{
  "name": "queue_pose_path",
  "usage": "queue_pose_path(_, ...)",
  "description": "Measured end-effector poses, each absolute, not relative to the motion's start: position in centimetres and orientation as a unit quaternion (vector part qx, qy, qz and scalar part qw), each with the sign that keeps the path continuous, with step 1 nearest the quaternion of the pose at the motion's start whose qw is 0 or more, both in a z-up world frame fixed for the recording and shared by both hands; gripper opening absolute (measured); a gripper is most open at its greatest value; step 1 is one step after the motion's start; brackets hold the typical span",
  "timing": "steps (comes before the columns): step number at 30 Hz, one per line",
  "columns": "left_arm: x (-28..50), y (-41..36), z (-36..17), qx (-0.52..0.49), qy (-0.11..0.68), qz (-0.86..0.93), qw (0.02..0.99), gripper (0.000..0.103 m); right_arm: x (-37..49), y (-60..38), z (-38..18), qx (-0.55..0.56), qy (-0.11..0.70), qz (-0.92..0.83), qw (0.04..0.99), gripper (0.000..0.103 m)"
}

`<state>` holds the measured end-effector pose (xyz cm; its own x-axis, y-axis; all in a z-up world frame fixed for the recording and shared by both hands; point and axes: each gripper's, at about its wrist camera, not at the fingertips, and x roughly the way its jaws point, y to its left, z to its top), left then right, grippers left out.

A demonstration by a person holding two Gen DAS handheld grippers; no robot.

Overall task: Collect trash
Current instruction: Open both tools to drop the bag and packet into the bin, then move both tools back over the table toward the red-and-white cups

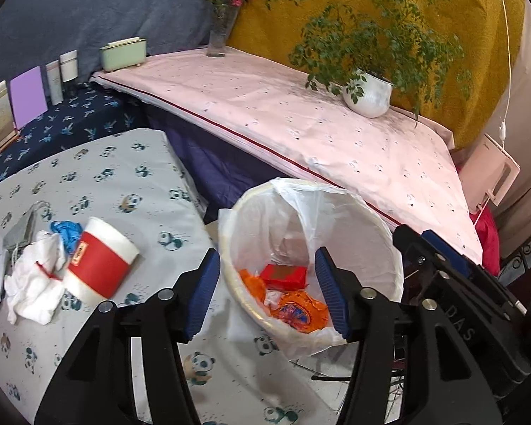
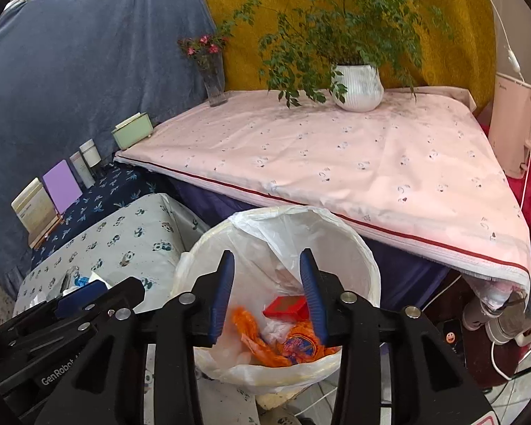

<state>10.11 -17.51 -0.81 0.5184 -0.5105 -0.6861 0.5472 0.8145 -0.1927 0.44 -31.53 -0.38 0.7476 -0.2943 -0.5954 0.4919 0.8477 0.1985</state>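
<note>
Lined bin (image 1: 311, 212) sits right of the low table (image 1: 99, 170), touching its near right edge. In the bin: box (image 1: 283, 277) behind wrappers (image 1: 297, 310). On the table's left: cup (image 1: 99, 262) on its side, tissues (image 1: 35, 279) just left of it, glove (image 1: 65, 232) behind. Far shelf (image 1: 301, 124) behind the bin holds potted plant (image 1: 368, 94) at right, flower vase (image 1: 217, 40) at far left.

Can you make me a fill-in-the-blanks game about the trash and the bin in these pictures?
1. The small box lying inside the trash bin is colored ____.
2. The red and white paper cup lies on its side on the cloth printed with ____.
3. The left gripper and the right gripper both have jaws that are ____ and hold nothing.
4. The crumpled wrapper in the bin is mostly ____.

Missing words: red; pandas; open; orange
</note>
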Motion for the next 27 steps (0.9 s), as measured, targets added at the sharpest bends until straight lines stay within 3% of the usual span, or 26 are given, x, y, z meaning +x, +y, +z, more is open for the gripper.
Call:
queue_pose_path(6, 10.1, -13.8, 0.2, 0.005, 0.378, -0.282, 0.882, 0.054, 0.6, -28.6, 1.3, 0.159, 0.272, -0.198, 0.928, 0.045)
queue_pose_path(14, 10.1, -7.8, 1.3, -0.021, 0.365, -0.239, 0.9, 0.065, 1.5, -23.7, 3.2, 0.134, 0.264, -0.168, 0.94, 0.056)
queue_pose_path(17, 10.3, -4.8, 1.3, -0.033, 0.366, -0.212, 0.906, 0.073, 1.9, -21.9, 3.5, 0.127, 0.265, -0.154, 0.943, 0.057)
queue_pose_path(24, 10.4, 1.5, 0.7, -0.056, 0.369, -0.157, 0.914, 0.078, 2.8, -17.2, 3.6, 0.112, 0.273, -0.118, 0.948, 0.059)
queue_pose_path(27, 10.3, 4.3, 0.5, -0.062, 0.367, -0.13, 0.919, 0.087, 3.1, -15.2, 3.5, 0.105, 0.277, -0.105, 0.949, 0.061)
